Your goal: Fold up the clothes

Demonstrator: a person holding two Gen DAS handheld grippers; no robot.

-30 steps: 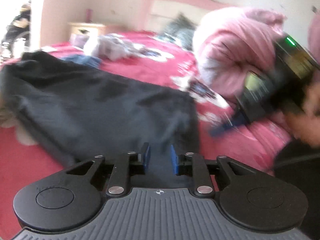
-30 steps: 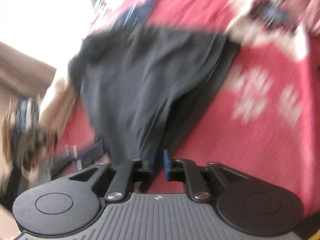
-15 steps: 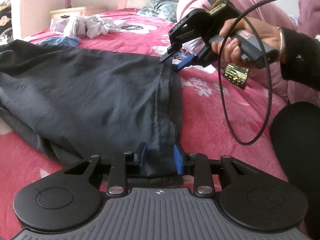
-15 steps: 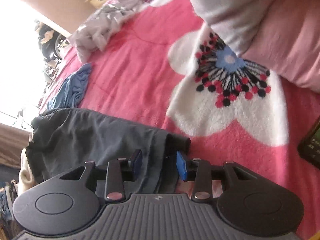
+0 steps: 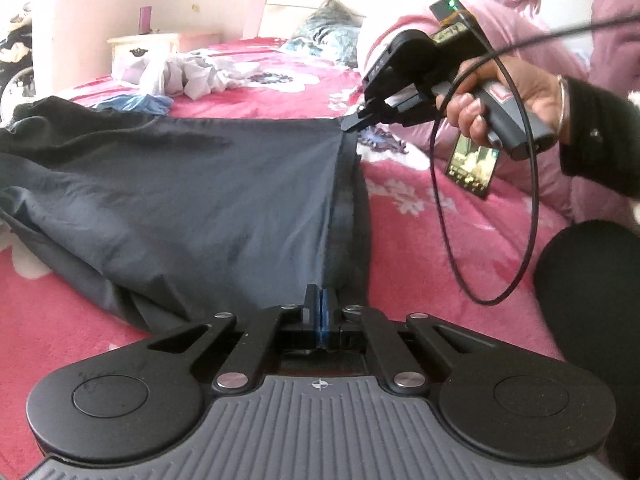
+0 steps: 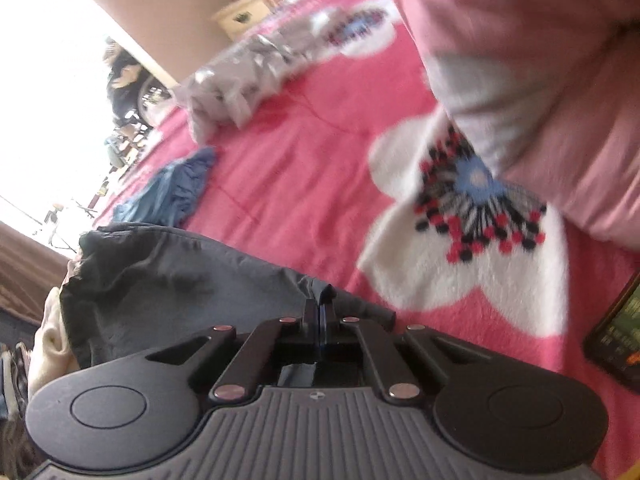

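A dark grey garment (image 5: 192, 192) lies spread on the red flowered bedspread (image 5: 440, 224). My left gripper (image 5: 319, 304) is shut on the garment's near edge, pinching a fold of the cloth. In the left wrist view my right gripper (image 5: 352, 122), held by a hand (image 5: 500, 92), is shut on the garment's far corner. The hem between the two grippers runs taut. In the right wrist view the right gripper (image 6: 320, 308) pinches that same garment (image 6: 160, 288) at its corner.
A phone (image 5: 474, 168) lies on the bedspread beside the right hand. A blue garment (image 5: 136, 103) and a pale crumpled garment (image 5: 188, 76) lie farther back. A pink duvet (image 5: 520, 24) is heaped at the right. A nightstand (image 5: 148, 42) stands by the wall.
Both grippers have shut on the dark garment: the left on its near edge, the right on its far corner. The hem between them has drawn straight.
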